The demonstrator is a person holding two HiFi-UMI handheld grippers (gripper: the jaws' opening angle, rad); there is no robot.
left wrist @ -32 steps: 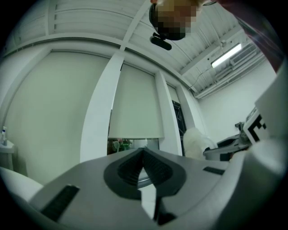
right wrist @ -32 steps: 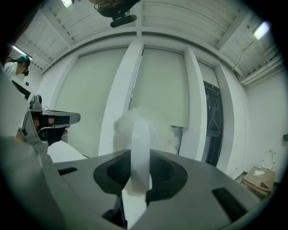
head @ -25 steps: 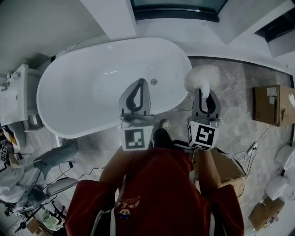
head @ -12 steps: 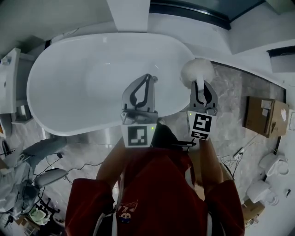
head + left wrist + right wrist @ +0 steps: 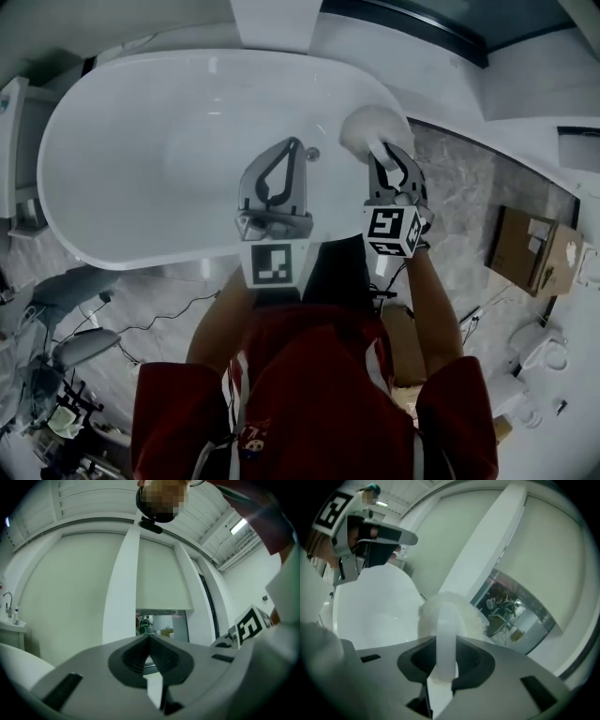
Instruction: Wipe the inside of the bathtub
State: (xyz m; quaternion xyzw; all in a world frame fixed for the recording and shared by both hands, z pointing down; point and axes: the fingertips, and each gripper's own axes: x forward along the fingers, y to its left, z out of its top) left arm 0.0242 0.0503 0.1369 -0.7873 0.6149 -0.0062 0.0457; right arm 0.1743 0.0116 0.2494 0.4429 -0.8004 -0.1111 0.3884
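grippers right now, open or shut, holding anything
Left gripper: shut, empty.
Right gripper: shut on the handle of the white fluffy duster.

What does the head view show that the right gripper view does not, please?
Only the head view: the drain of the tub, a box on the floor and the person's red top. Only the right gripper view: the right gripper shut on the duster by its handle, and a cluttered room behind glass. Both: the tub, the duster and the left gripper.
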